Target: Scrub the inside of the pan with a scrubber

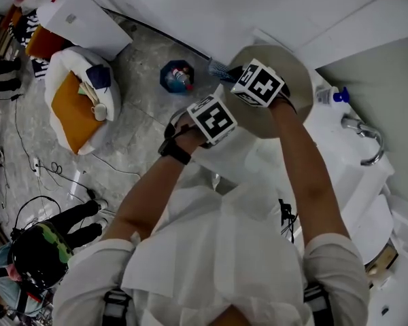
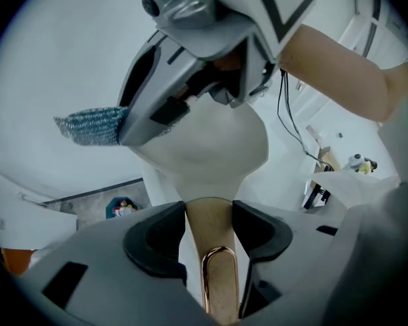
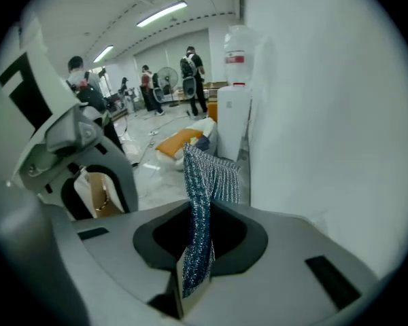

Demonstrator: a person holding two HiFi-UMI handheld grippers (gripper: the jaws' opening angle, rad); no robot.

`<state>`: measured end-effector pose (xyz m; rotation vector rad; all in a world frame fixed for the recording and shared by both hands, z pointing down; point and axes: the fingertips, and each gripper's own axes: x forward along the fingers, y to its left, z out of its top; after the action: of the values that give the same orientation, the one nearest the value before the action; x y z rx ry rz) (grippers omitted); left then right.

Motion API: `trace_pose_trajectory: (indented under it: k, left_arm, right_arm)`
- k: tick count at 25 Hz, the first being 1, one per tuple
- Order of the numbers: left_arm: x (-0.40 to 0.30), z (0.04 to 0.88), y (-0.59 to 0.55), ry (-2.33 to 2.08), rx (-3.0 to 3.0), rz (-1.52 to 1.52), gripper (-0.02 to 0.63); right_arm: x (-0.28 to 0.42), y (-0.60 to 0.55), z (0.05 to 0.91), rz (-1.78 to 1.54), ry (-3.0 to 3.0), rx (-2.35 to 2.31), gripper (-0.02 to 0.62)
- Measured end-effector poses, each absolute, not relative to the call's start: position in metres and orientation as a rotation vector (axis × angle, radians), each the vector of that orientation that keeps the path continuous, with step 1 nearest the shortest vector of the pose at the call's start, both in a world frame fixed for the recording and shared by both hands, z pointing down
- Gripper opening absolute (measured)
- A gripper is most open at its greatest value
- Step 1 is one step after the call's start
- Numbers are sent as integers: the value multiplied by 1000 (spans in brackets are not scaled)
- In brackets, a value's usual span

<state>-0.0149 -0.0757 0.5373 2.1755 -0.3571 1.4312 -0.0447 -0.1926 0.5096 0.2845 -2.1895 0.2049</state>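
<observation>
The grey mottled floor (image 1: 132, 124) carries a white sack with an orange cushion (image 1: 78, 104), a small blue tub of bottles (image 1: 177, 77) and loose black cables (image 1: 54, 172); at the right, a white counter (image 1: 340, 172) bears a curved tap (image 1: 367, 138) and a blue-capped bottle (image 1: 332, 96).

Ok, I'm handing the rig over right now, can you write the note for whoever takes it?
Left gripper: shut on the pan handle, holding the cream pan up off any surface.
Right gripper: shut on the mesh scrubber, close over the pan. The scrubber pokes out past the pan and appears clear of it.
Done: pan and scrubber are both in hand. Whether any scrubbing has happened can't be told.
Left: bring the scrubber into the pan's inside and scrub.
</observation>
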Motion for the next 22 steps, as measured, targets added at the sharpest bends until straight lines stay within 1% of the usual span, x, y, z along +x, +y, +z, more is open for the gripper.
trace_pose_trajectory:
  k: [5,7,9,13,17,20,22]
  left_arm:
    - [-16,535,-76,-375,2185,1425,229]
    - [-16,536,-76,-375,2187,1418,229]
    - [-16,535,-75,-372,2190,1410,229]
    - [-19,535,-75,-377,2185,1410,227]
    - [-17,537,-74,-383,2192,1411,227]
    - [-17,536,-75,-392,2202,1414,225]
    - [-19,535,-76,-394,2201,1426,225]
  right_arm:
    - [4,-279,510,231,-2060,769,47]
    - [11,-286,509,252,-2042,822,48]
    - [-3,-271,508,214,-2079,726,48]
    - [-38,-205,506,179,-2203,364,48]
    - [-43,-144,508,226,-2210,121,48]
    - [-41,-136,507,297,-2225,101,47]
    - [-41,-164,506,256,-2241,255,48]
